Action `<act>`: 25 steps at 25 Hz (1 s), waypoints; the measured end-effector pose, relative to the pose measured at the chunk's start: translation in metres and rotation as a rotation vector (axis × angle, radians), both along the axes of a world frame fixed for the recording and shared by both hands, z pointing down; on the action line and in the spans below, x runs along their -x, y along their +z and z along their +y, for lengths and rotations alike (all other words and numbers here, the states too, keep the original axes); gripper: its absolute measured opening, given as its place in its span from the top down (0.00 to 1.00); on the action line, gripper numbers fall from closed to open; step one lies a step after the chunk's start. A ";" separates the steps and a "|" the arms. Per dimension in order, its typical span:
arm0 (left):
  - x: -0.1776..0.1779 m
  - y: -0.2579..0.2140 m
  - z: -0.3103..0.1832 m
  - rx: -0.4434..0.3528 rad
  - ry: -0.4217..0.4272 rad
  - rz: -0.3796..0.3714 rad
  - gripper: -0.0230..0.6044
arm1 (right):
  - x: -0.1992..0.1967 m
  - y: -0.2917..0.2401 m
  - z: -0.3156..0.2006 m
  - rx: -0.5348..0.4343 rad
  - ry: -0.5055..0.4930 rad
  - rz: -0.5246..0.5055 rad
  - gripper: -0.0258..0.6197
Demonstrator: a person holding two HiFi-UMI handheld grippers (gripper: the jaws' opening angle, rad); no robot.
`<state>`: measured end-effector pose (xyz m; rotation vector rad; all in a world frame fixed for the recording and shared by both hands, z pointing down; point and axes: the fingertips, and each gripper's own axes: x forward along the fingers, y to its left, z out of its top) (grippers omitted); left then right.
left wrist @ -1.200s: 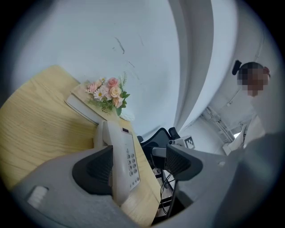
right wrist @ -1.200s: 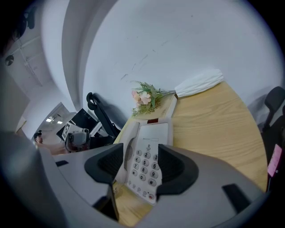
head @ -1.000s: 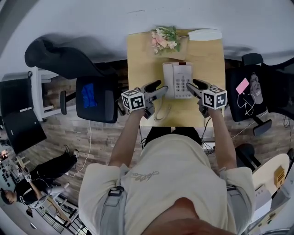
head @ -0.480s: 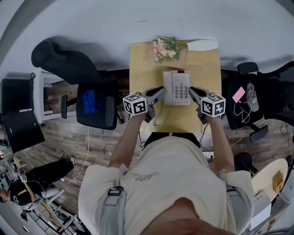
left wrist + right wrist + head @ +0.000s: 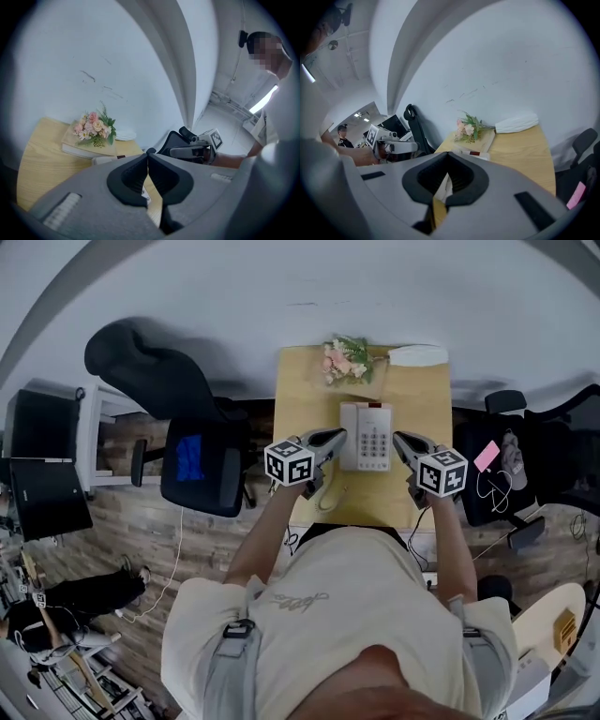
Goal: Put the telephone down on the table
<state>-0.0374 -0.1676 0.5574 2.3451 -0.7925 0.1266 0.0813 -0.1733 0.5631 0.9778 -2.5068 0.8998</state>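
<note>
The white telephone (image 5: 367, 435) lies flat on the wooden table (image 5: 305, 404), its keypad up and its cord (image 5: 328, 491) trailing to the front edge. My left gripper (image 5: 337, 435) hangs just left of it and my right gripper (image 5: 399, 438) just right of it, both above the table and apart from the phone. The jaws of both have just been closing with nothing between them, and they now meet tip to tip. In the left gripper view the shut left gripper (image 5: 147, 155) hides most of the telephone (image 5: 104, 160). In the right gripper view a strip of the telephone (image 5: 472, 153) shows past the shut right gripper (image 5: 447, 154).
A bunch of pink flowers (image 5: 345, 360) lies on a book at the table's back, beside a white oblong thing (image 5: 420, 355). A black office chair (image 5: 202, 465) stands left of the table, another (image 5: 497, 470) with a pink card stands right. A wall runs behind.
Both grippers stood open at the telephone's two sides a second ago; now both are shut and have lifted a little. The telephone has stayed on the table.
</note>
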 end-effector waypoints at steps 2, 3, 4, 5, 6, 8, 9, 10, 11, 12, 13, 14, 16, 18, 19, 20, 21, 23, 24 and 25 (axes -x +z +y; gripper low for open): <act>0.001 -0.007 0.000 -0.034 0.005 -0.053 0.93 | 0.001 -0.013 -0.001 -0.033 0.000 -0.001 0.96; 0.001 -0.010 -0.001 -0.052 0.007 -0.081 0.93 | 0.001 -0.019 -0.001 -0.049 0.000 0.000 0.96; 0.001 -0.014 -0.002 -0.068 0.007 -0.105 0.93 | 0.001 -0.025 -0.002 -0.066 0.000 0.001 0.96; 0.001 -0.018 -0.003 -0.083 0.005 -0.123 0.93 | 0.000 -0.031 -0.003 -0.080 -0.001 0.000 0.96; 0.002 -0.022 -0.004 -0.095 0.000 -0.136 0.93 | 0.000 -0.036 -0.003 -0.093 -0.002 -0.001 0.96; 0.004 -0.030 -0.006 -0.115 -0.008 -0.161 0.94 | 0.000 -0.045 -0.005 -0.113 -0.001 -0.005 0.96; 0.004 -0.034 -0.007 -0.126 -0.010 -0.176 0.93 | -0.001 -0.050 -0.006 -0.122 0.001 -0.006 0.96; 0.004 -0.038 -0.008 -0.138 -0.009 -0.192 0.93 | -0.001 -0.054 -0.007 -0.134 0.002 -0.007 0.96; 0.004 -0.042 -0.008 -0.151 -0.007 -0.207 0.93 | -0.002 -0.059 -0.007 -0.146 0.004 -0.009 0.96; 0.004 -0.046 -0.009 -0.162 -0.003 -0.220 0.93 | -0.001 -0.065 -0.009 -0.159 0.005 -0.011 0.96; 0.004 -0.051 -0.010 -0.172 0.002 -0.230 0.94 | -0.001 -0.070 -0.010 -0.171 0.006 -0.015 0.96; 0.003 -0.055 -0.011 -0.179 0.005 -0.237 0.93 | -0.001 -0.076 -0.011 -0.184 0.007 -0.019 0.96; 0.003 -0.064 -0.012 -0.196 0.006 -0.249 0.93 | -0.001 -0.088 -0.013 -0.211 0.010 -0.023 0.96; 0.004 -0.074 -0.013 -0.221 0.003 -0.266 0.93 | 0.000 -0.102 -0.014 -0.246 0.013 -0.020 0.96; 0.004 -0.079 -0.013 -0.235 0.001 -0.274 0.93 | 0.000 -0.109 -0.014 -0.266 0.012 -0.017 0.96; 0.005 -0.085 -0.013 -0.251 -0.001 -0.282 0.93 | 0.001 -0.116 -0.014 -0.286 0.011 -0.014 0.96; 0.006 -0.091 -0.015 -0.269 0.000 -0.289 0.94 | 0.002 -0.124 -0.014 -0.304 0.009 -0.013 0.96; 0.006 -0.102 -0.018 -0.299 0.002 -0.297 0.94 | 0.004 -0.138 -0.016 -0.337 0.008 -0.020 0.96; 0.006 -0.108 -0.021 -0.311 -0.001 -0.294 0.94 | 0.004 -0.144 -0.017 -0.351 0.009 -0.025 0.96; 0.007 -0.114 -0.023 -0.322 -0.009 -0.290 0.94 | 0.003 -0.149 -0.018 -0.363 0.011 -0.028 0.96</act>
